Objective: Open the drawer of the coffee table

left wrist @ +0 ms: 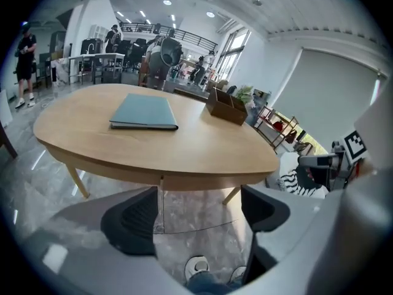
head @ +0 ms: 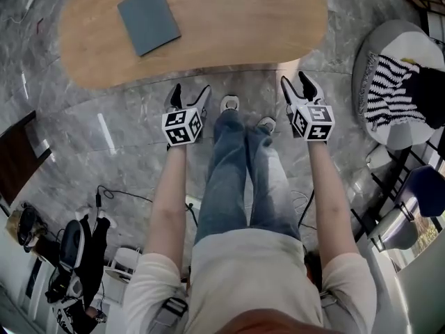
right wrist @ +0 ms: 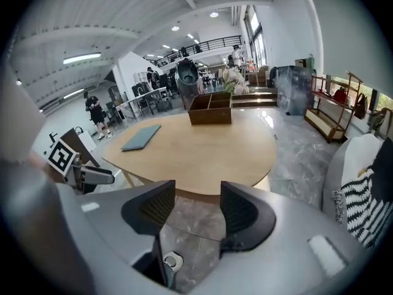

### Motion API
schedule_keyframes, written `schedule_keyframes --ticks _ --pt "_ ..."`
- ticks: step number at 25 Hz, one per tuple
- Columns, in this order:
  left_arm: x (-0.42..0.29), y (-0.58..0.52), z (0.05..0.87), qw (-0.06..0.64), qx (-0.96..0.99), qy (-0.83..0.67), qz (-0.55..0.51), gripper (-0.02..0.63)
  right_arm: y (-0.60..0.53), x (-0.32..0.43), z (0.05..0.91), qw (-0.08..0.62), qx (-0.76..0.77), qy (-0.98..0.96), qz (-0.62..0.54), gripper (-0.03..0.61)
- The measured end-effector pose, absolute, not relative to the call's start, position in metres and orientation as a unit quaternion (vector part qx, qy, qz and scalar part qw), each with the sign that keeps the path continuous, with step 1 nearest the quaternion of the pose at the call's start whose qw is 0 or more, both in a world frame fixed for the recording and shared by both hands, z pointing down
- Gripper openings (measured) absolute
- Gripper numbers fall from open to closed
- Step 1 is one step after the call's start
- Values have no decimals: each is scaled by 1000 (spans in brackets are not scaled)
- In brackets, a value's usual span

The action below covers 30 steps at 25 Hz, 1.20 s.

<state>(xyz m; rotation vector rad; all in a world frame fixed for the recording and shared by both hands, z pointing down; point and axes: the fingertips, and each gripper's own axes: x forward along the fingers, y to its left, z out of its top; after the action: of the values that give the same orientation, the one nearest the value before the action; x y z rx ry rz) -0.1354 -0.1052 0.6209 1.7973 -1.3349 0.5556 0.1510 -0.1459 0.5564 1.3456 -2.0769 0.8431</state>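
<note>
L tool (head: 190, 93), R tool (head: 295, 84) open; table (head: 229, 26) drawer indistinct

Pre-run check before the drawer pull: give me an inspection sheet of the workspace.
Surface: oval wooden coffee table, top mostly bare.
Job's things: drawer seam in the table's near edge; looks shut, no handle seen.
Clutter: grey-blue folder lying flat on the top; wooden box towards the far edge.
Grippers: left gripper and right gripper both open, nothing between the jaws, short of the table edge.
Cables: black cable loose on the floor on the person's left.
Surroundings: grey marble floor; white chair with striped cloth on the right; bags lower left; people far behind.
</note>
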Motion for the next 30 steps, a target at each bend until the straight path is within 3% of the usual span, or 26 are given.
schedule_keyframes --ticks 5,17,30 --pt "-132 -122 664 402 716 -513 249 463 -154 167 600 269 496 -760 322 268" --pt "-133 -165 703 347 736 -519 262 481 -172 195 678 302 477 -763 314 353" --pt "-125 -174 707 334 734 -535 252 491 -200 183 707 284 472 -779 300 374"
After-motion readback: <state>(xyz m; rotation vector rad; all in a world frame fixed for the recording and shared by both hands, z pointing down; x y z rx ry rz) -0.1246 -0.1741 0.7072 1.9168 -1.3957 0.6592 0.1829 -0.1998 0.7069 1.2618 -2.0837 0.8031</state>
